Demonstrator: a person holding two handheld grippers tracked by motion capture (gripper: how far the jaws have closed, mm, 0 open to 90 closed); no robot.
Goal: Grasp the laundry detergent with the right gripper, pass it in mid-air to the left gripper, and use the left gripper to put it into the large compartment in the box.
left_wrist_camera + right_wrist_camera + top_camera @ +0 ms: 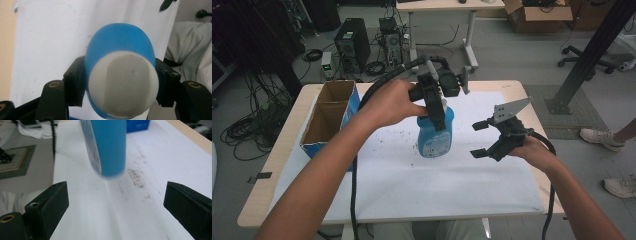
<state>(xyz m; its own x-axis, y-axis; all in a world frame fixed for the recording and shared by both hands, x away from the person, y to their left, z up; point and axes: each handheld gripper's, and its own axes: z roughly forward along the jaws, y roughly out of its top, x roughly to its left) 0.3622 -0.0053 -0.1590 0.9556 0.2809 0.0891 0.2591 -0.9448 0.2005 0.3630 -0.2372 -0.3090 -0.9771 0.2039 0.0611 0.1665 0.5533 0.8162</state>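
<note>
Blue bottle (435, 135) hangs over the white sheet (412, 185), pinched at its capped top by the left gripper (435, 107), apparently for transfer, while the right gripper (480, 138), beside the bottle, waits with jaws spread.

Left gripper (436, 112) jaws clamped downward, right gripper (481, 139) jaws wide apart

The right gripper (116, 202) has its two black jaws set wide apart, with nothing between them. Ahead of the jaws a blue bottle (110, 145) with a printed label on one side hangs blurred above the white sheet (100, 215) that covers the table. Dark specks mark the sheet just beside the bottle's base. A blue box (138, 125) sits at the sheet's far edge.
</note>
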